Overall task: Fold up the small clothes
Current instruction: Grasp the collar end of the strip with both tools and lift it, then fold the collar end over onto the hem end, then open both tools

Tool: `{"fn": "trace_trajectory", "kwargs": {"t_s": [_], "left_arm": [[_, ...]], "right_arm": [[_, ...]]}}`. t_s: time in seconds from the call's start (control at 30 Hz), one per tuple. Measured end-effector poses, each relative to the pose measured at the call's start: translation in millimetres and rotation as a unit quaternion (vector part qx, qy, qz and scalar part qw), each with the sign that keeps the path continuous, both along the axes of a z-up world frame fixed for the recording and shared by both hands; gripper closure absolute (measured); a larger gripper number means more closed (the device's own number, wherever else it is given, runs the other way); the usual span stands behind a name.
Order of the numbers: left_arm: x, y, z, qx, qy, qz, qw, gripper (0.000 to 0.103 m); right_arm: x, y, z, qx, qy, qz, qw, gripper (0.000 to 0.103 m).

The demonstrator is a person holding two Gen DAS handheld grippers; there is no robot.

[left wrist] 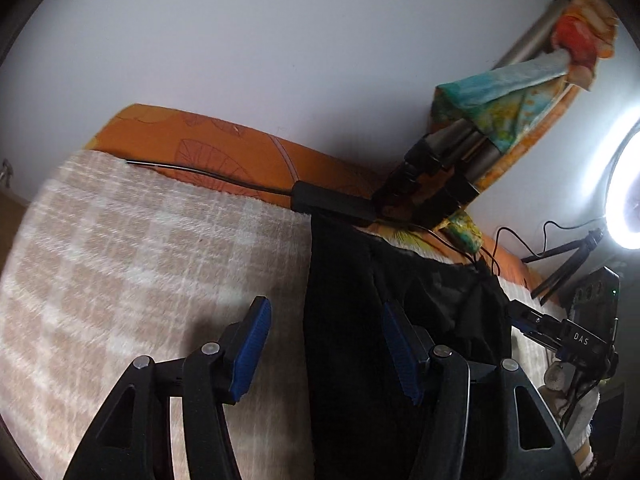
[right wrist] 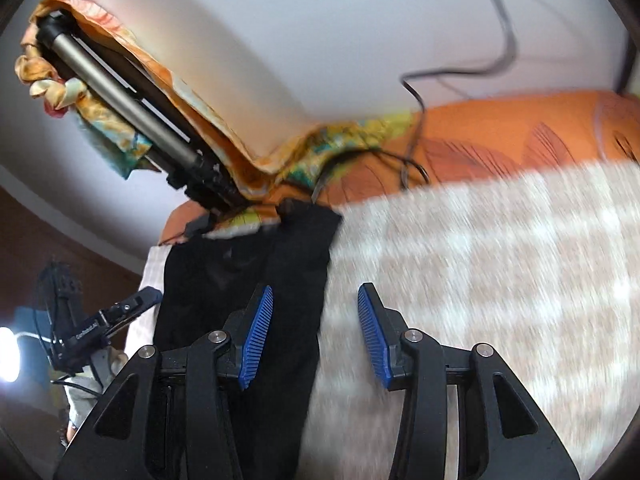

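A black garment (left wrist: 360, 300) lies flat on a beige-and-white checked blanket (left wrist: 140, 260); it also shows in the right wrist view (right wrist: 280, 264). My left gripper (left wrist: 324, 352) is open and empty, hovering over the garment's left edge, with blue pads (left wrist: 250, 348). My right gripper (right wrist: 316, 332) is open and empty, over the garment's right edge. In the left wrist view the right gripper (left wrist: 532, 320) shows at the garment's far side.
A tripod (left wrist: 460, 160) draped in a colourful scarf (left wrist: 500, 108) lies at the blanket's far edge, on an orange sheet (left wrist: 220, 152). Cables (left wrist: 200, 170) run across it. A ring light (left wrist: 628, 200) glows at the right. A white wall stands behind.
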State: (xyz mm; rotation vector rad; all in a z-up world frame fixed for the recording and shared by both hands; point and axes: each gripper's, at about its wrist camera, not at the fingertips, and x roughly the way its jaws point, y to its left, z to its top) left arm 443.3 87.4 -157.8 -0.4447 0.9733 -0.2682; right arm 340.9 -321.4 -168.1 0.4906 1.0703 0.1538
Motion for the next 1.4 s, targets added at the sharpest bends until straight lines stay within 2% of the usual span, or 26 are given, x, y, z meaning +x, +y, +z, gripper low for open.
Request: {"fn": "trace_trajectory", "kwargs": {"t_s": [0.17,0.23,0.27,0.3,0.33,0.37,0.4,0.63,0.93,1.13,1.4], "left_arm": [[18.2,-9.6,-1.0,0.004,-0.011,-0.007,0.9999,0.045],[22.0,-13.7,-1.2,0.012,-0.014,-0.011,0.9998,0.054],[24.3,-17.5,-2.5,0.017,-0.013,-0.017,0.9996,0.072],[29.2,-20.6,-3.3,0.021,-0.011,-0.020,0.9995,0.081],[30.0,-24.1,-3.8,0.028,-0.016,-0.020,0.9993,0.082],[30.9,-27.0,-4.3,0.032,-0.018,-0.024,0.9990,0.099],[31.0,-28.0,-4.1,0.031,-0.020,-0.027,0.9989,0.103],[7.1,-27.8,23.7,0.021,-0.062,-0.019,0.9977,0.103],[-53.6,-28.9,73.1,0.039,-0.109,-0.025,0.9930,0.103],[-108.9,-21.5,92.1,0.042,-0.116,-0.026,0.9920,0.103],[-188.8,-19.6,89.7,0.046,-0.116,-0.037,0.9915,0.103]], "right_arm": [[25.9,10.2,-2.4,-0.012,-0.003,0.022,1.000,0.060],[31.2,12.0,-4.1,-0.011,-0.005,0.028,1.000,0.060],[33.0,13.8,-4.6,-0.011,-0.008,0.033,0.999,0.064],[33.9,16.1,-5.2,-0.015,-0.009,0.038,0.999,0.071],[35.2,17.4,-6.9,-0.016,-0.005,0.042,0.999,0.090],[36.6,19.2,-10.3,-0.016,0.002,0.049,0.999,0.095],[36.6,20.5,-11.1,-0.021,0.004,0.051,0.998,0.095],[23.7,25.4,17.8,-0.042,-0.033,0.056,0.997,0.098],[-18.5,37.6,77.9,-0.042,-0.076,0.063,0.994,0.098],[-64.7,52.6,112.5,-0.041,-0.091,0.077,0.992,0.098],[-146.1,73.3,122.8,-0.046,-0.079,0.089,0.992,0.098]]}}
